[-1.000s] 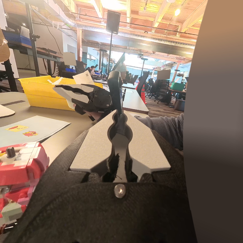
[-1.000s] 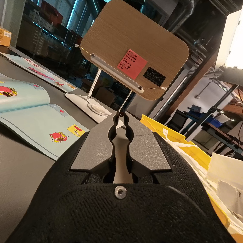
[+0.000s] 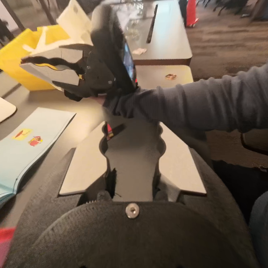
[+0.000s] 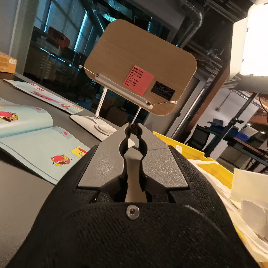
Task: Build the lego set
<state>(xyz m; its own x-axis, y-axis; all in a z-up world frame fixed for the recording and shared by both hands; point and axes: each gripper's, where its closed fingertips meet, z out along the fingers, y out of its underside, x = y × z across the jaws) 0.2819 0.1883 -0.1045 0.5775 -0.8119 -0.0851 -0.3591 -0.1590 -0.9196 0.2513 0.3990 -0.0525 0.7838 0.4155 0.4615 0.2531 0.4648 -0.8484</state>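
Grey tabletop (image 4: 21, 181) is seen in both views. A yellow bin (image 4: 192, 153), filled with white paper bags, stands at its far right; in the left wrist view the same bin (image 3: 16, 60) sits behind the right tool.

A wooden book stand (image 4: 139, 65) on a white base is raised beyond the right tool, with a red note stuck to its board. A pale blue instruction booklet (image 4: 36, 146) lies open on the tabletop, left of that tool; it is also seen (image 3: 27, 146) left of the left tool.

A grey sleeve (image 3: 195, 107) reaches across the left wrist view, above the left tool.

Left tool (image 3: 131, 130): jaws are spread wide, with nothing pressed between them. A small red, yellow and dark piece (image 3: 109, 132) is seen just beside its left fingertip; contact cannot be told through blur.

Right tool (image 4: 133, 125), also seen side-on (image 3: 23, 63): jaws are nearly pressed together, pinching a tiny dark round piece (image 4: 133, 126) at the tips.
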